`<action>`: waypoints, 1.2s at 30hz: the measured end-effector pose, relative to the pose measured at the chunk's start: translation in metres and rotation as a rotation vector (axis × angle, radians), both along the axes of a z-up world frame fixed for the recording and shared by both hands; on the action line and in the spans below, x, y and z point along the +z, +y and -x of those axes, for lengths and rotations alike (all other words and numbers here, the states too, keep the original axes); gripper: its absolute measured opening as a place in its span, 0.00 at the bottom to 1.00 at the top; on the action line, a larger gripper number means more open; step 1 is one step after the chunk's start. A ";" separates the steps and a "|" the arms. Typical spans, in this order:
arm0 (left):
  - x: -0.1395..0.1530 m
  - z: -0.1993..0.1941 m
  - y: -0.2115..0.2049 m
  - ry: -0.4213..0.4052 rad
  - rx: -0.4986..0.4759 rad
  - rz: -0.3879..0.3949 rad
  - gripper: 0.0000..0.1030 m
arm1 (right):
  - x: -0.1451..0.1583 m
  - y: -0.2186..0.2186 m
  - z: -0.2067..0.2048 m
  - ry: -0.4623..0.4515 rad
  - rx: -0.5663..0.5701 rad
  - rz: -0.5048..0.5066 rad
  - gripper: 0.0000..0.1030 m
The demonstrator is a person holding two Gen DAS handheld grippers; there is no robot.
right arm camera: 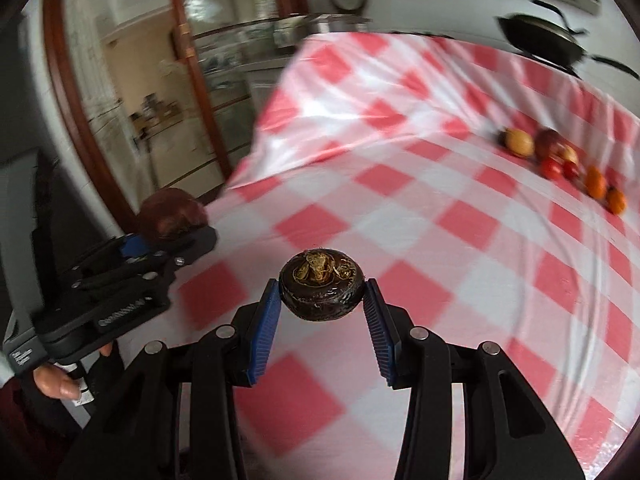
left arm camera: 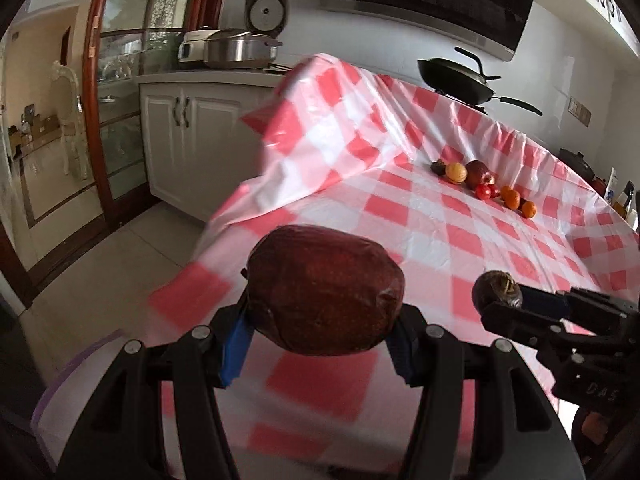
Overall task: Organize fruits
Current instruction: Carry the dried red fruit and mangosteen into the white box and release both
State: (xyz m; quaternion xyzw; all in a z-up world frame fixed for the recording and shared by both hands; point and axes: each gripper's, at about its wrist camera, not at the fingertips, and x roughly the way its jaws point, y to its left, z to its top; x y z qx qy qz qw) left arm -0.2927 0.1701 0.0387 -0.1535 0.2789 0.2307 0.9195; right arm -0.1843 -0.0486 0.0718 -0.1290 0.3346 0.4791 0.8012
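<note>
far fruit row [right arm camera: 560,160] motion-blurred in right view; wok [right arm camera: 544,40] handle cut off.

My left wrist camera looks along my fingers, close over the checked tablecloth [left arm camera: 420,216], facing the fruit row [left arm camera: 486,186] before the wok [left arm camera: 456,78]. My right camera faces likewise; both share that fruit row [right arm camera: 560,160] and cloth.

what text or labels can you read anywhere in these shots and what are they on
"DAS": embossed on the black body of the right gripper, seen in the left wrist view, which is shut on the dark round fruit.
Embossed lettering on the side of the left gripper, right wrist view: too blurred to read.
Large dark characters on the white panel at upper right: cut off and distorted, unreadable.
Packages at the far right edge: print too small to read.
</note>
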 end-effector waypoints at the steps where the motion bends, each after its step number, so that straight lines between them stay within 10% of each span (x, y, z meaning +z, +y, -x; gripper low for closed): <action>1: -0.001 0.009 0.003 0.001 0.012 -0.002 0.56 | 0.000 0.005 0.009 -0.012 0.031 -0.001 0.42; 12: -0.031 0.101 0.037 0.064 0.151 0.046 0.56 | -0.026 0.053 0.105 -0.025 0.378 0.042 0.42; 27: -0.144 0.134 0.078 0.347 0.305 0.242 0.56 | -0.148 0.122 0.140 0.179 0.538 0.457 0.42; 36: -0.199 0.124 0.094 0.527 0.378 0.287 0.56 | -0.197 0.162 0.192 -0.035 0.642 0.718 0.42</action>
